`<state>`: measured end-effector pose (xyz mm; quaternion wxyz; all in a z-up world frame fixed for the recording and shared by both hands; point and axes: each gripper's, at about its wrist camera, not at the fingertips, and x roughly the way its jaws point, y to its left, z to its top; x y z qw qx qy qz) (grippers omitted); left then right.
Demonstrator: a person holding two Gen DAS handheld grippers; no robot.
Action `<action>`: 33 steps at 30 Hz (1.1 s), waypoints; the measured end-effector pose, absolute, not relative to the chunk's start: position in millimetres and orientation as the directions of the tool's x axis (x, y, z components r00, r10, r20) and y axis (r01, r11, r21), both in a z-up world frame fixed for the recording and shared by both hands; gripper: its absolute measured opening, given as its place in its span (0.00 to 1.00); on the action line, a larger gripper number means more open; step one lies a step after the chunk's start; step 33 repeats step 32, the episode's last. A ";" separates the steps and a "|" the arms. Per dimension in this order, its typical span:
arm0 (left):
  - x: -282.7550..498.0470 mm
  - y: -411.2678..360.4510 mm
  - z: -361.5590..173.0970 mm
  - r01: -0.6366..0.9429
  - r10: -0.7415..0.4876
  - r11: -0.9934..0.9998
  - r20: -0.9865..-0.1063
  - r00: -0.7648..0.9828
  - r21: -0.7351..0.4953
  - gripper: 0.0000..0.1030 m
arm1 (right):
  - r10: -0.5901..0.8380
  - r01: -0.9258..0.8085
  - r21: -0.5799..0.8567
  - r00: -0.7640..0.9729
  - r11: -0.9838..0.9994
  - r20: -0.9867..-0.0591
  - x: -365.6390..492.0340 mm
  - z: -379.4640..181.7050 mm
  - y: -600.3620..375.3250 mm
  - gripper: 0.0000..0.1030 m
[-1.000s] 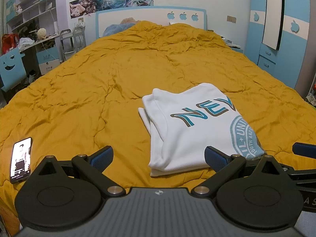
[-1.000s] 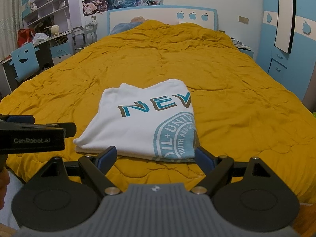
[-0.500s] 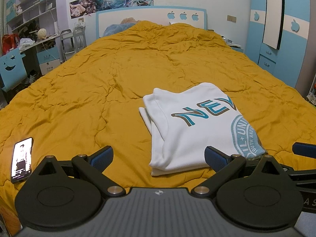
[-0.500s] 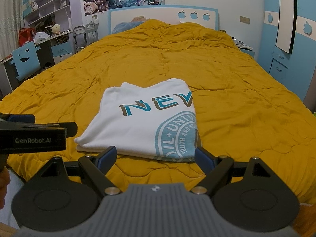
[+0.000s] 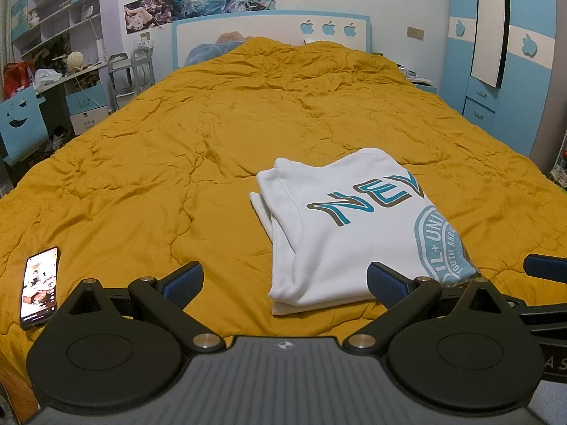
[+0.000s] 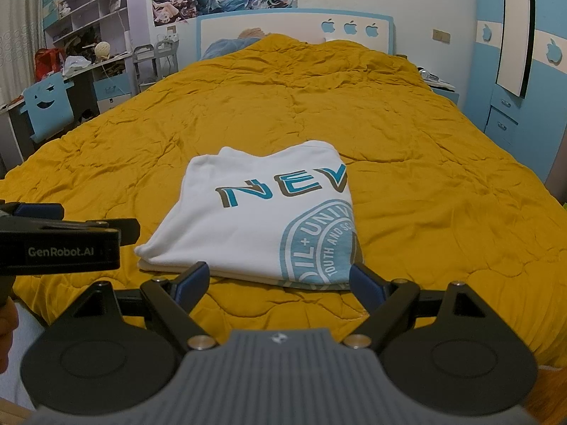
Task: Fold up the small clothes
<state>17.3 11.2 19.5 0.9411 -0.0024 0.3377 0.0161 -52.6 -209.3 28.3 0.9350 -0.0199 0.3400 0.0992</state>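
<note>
Presently: one white cotton T-shirt with teal lettering [image 5: 351,226], folded into a compact rectangle, near edge of the mustard quilted bed [image 5: 212,148]. Left tongs [image 5: 283,281] and right tongs [image 6: 280,281]: spread, empty, just short of it. Folding appears complete.

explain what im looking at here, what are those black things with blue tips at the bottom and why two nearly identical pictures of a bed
Those black parts are handheld grippers, one in each of a person's hands; there is no robot arm. Each carries a wide-angle camera looking forward along its two blue-padded fingers, hence two similar pictures. One view comes from the left gripper, the other from the right gripper. In the right view the left gripper shows at the left edge. Both have their fingers spread open and hold nothing. Ahead lies a white T-shirt with teal lettering, already folded into a neat rectangle, resting on the mustard-yellow quilt that covers the bed. A phone with its screen lit lies on the quilt at the left.
</note>
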 end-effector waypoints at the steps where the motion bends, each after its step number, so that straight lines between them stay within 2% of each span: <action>1: 18.1 11.2 19.3 -0.032 0.029 0.999 -0.636 0.771 0.006 1.00 | 0.173 -0.201 0.031 0.749 0.979 -0.640 -52.2 28.0 -209.7 0.80; 33: 13.9 16.3 18.1 -0.016 0.018 1.000 -0.629 0.777 0.008 1.00 | 0.176 -0.206 0.029 0.747 0.978 -0.641 -51.2 26.9 -209.8 0.80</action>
